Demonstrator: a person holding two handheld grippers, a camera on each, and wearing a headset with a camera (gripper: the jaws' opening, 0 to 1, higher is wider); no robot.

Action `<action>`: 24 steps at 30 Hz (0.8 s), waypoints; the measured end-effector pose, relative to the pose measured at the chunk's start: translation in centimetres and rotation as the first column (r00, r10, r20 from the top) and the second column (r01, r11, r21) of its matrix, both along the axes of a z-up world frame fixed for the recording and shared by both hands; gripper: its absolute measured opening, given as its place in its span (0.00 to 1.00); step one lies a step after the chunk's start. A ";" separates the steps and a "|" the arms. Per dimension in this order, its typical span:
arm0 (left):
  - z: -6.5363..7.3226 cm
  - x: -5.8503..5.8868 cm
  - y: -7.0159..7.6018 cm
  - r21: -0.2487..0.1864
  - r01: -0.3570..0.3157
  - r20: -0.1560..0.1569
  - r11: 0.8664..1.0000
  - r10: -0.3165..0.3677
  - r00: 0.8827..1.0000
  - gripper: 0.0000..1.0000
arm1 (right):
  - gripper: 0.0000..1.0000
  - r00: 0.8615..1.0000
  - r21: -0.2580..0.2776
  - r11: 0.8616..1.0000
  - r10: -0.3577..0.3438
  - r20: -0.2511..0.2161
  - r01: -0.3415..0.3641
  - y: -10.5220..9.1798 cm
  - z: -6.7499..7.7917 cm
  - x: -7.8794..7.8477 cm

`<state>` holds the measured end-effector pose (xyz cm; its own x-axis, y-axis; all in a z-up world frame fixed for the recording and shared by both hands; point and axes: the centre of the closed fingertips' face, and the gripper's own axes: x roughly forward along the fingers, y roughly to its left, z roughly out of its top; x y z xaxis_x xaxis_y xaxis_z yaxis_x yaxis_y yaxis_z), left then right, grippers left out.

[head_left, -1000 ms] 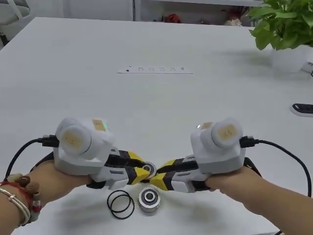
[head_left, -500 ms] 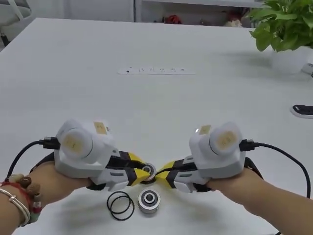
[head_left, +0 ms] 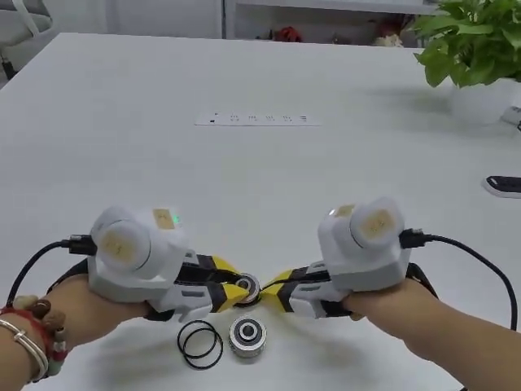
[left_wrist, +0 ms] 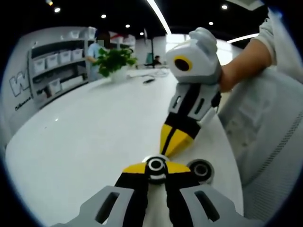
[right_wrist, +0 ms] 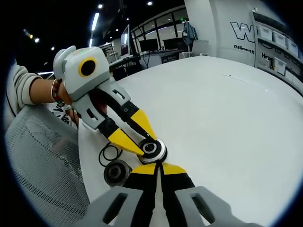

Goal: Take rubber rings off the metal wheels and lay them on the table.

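At the head view's lower centre, the left gripper [head_left: 234, 291] pinched a metal wheel [head_left: 248, 285]. The right gripper [head_left: 271, 296], jaws pressed together, touched its rim, perhaps nipping a ring. Loose rubber rings [head_left: 199, 342] and a second wheel [head_left: 247, 334] lay just below.

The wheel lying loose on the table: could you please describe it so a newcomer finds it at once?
On the white table, look at the near edge, just below where the left tool and right tool meet. The wheel lies flat there, a silver disc with a dark hub. Another wheel is held between the tools, and the black rings beside it are thin hoops.
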<state>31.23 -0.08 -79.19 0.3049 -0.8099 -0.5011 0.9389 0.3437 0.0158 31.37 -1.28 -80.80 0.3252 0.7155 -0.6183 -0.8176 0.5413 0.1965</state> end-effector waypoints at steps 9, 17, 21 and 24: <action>0.0 0.0 0.1 -0.040 -0.008 0.003 0.999 0.008 1.000 0.13 | 0.00 0.988 0.109 0.987 -0.105 -0.117 0.118 -0.1 0.6 0.5; 0.0 0.0 0.2 -0.104 -0.025 -0.011 0.994 0.024 1.000 0.13 | 0.00 0.960 0.130 0.972 -0.162 -0.228 0.195 -0.4 0.0 0.3; 0.1 -0.1 0.2 -0.133 -0.027 -0.014 0.991 0.025 1.000 0.14 | 0.00 0.964 0.135 0.973 -0.154 -0.215 0.185 -0.3 0.2 0.2; 0.2 -0.1 0.1 -0.137 -0.025 -0.011 0.990 0.023 1.000 0.14 | 0.00 0.964 0.140 0.972 -0.156 -0.214 0.188 -0.2 0.3 0.3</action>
